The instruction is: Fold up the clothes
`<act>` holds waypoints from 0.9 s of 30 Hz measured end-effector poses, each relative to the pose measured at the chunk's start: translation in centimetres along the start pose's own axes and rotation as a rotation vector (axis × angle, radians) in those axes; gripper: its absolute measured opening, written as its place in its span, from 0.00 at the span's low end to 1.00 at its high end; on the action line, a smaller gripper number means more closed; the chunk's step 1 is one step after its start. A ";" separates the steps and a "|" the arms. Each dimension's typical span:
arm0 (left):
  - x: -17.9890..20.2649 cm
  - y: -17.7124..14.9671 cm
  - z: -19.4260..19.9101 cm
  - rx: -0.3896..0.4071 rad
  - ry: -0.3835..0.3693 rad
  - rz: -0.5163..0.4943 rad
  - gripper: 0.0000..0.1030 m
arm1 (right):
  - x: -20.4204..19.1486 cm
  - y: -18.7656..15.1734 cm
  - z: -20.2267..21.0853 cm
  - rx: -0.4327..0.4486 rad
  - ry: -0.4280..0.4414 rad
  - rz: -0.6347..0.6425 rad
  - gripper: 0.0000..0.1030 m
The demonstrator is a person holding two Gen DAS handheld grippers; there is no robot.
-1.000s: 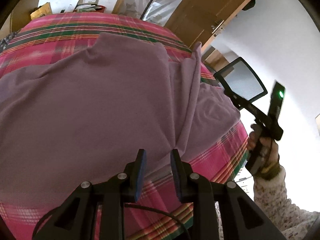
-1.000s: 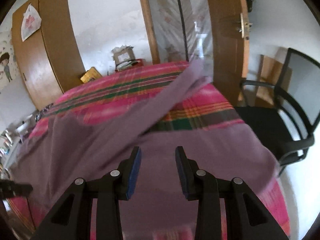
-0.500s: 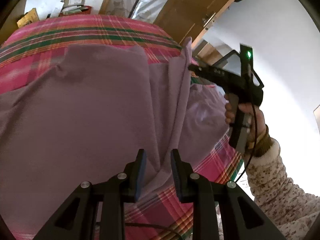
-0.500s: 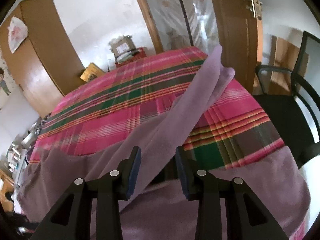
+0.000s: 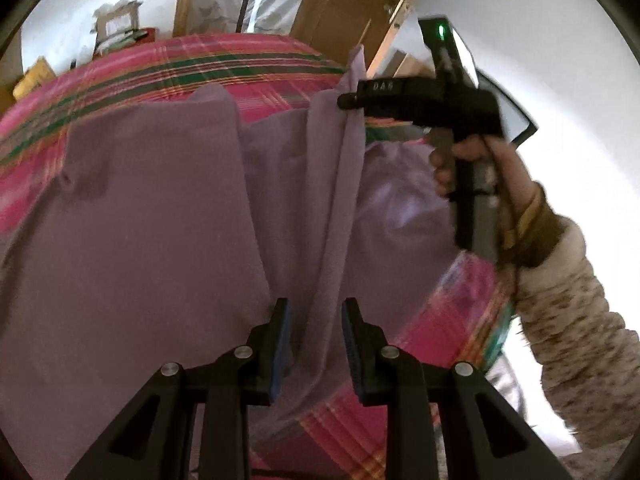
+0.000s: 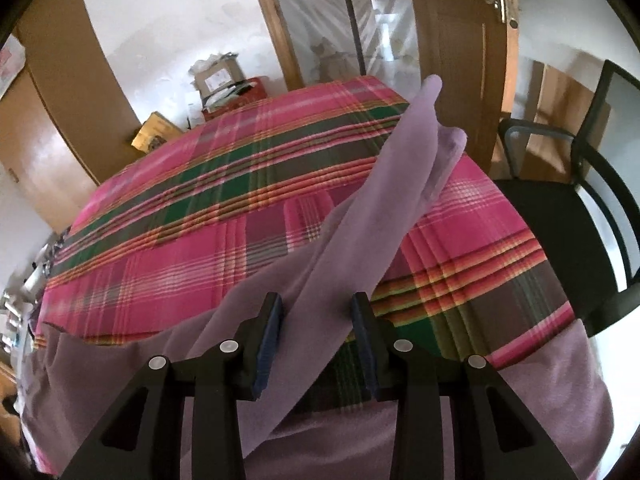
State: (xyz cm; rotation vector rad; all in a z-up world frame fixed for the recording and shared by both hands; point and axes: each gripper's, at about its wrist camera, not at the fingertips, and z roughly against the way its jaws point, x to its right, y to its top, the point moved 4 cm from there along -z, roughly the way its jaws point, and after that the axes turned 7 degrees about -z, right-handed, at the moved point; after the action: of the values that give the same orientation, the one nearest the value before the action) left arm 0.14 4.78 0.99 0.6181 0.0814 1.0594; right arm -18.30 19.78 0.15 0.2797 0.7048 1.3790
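Both grippers, left (image 5: 314,344) and right (image 6: 318,340), pinched one raised edge of the limp, light garment (image 5: 140,220); hem corners looked the surest holds.

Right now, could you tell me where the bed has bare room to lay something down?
The plaid blanket is bare across its far half, between the lifted sleeve and the boxes by the wall. The near half is crowded under the purple garment.

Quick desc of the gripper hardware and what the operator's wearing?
Both grippers are black: the left gripper and right gripper have blue pads inside the jaws and silver screws. The right unit has a pistol-style handle and a green LED. Sleeve: cream speckled knit, brown cuff.
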 end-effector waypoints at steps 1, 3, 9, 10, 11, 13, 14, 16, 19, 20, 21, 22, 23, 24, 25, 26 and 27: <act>0.2 0.2 -0.3 -0.005 0.001 -0.009 0.26 | 0.1 0.0 -0.1 -0.003 0.004 -0.003 0.32; 0.7 0.4 -0.6 -0.007 0.014 -0.032 0.26 | 0.3 -0.1 -0.1 -0.012 0.011 -0.009 0.18; 0.2 0.4 -1.4 -0.024 0.058 -0.039 0.26 | 0.6 -0.1 0.5 0.003 0.060 -0.021 0.10; 0.2 0.4 -1.4 -0.025 0.061 -0.040 0.26 | 0.6 -0.1 0.7 0.011 0.068 -0.022 0.09; 0.2 0.4 -1.5 -0.029 0.066 -0.043 0.26 | 0.6 0.0 0.9 0.020 0.073 -0.021 0.07; 0.2 0.4 -1.7 -0.038 0.073 -0.047 0.26 | 0.5 0.0 1.3 0.032 0.078 -0.010 0.06; 0.3 0.4 -1.8 -0.038 0.076 -0.049 0.26 | 0.6 0.0 1.4 0.035 0.082 -0.012 0.05; 0.3 0.5 -1.8 -0.038 0.076 -0.054 0.26 | 0.7 0.1 1.7 0.042 0.092 -0.017 0.05; 0.1 0.6 -1.9 -0.034 0.064 -0.046 0.25 | 1.1 0.0 2.2 0.056 0.111 -0.032 0.04; 0.0 0.6 -1.8 -0.029 0.053 -0.042 0.21 | 1.2 0.0 2.3 0.057 0.110 -0.030 0.04; 0.0 0.6 -1.7 -0.025 0.041 -0.041 0.16 | 1.2 0.0 2.3 0.058 0.107 -0.029 0.04; 0.0 0.5 -1.6 -0.022 0.027 -0.038 0.09 | 1.2 0.0 2.4 0.060 0.104 -0.027 0.04; 0.0 0.5 -1.5 -0.016 0.012 -0.033 0.08 | 1.3 0.0 2.4 0.060 0.101 -0.027 0.04; 0.0 0.4 -1.3 -0.011 0.001 -0.029 0.07 | 1.3 0.0 2.4 0.058 0.099 -0.028 0.04; 0.0 0.4 -1.2 -0.004 -0.005 -0.027 0.05 | 1.4 -0.1 2.4 0.055 0.097 -0.029 0.04; 0.0 0.4 -1.0 0.001 -0.009 -0.028 0.04 | 1.5 -0.1 2.4 0.052 0.097 -0.029 0.04; 0.2 0.4 -1.0 0.004 -0.013 -0.031 0.04 | 1.6 0.0 2.4 0.051 0.092 -0.029 0.04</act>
State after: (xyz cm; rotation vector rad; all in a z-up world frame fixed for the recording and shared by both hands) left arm -0.40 5.47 0.40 0.6260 0.0811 1.0256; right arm -16.77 21.80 1.49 0.2469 0.8186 1.3546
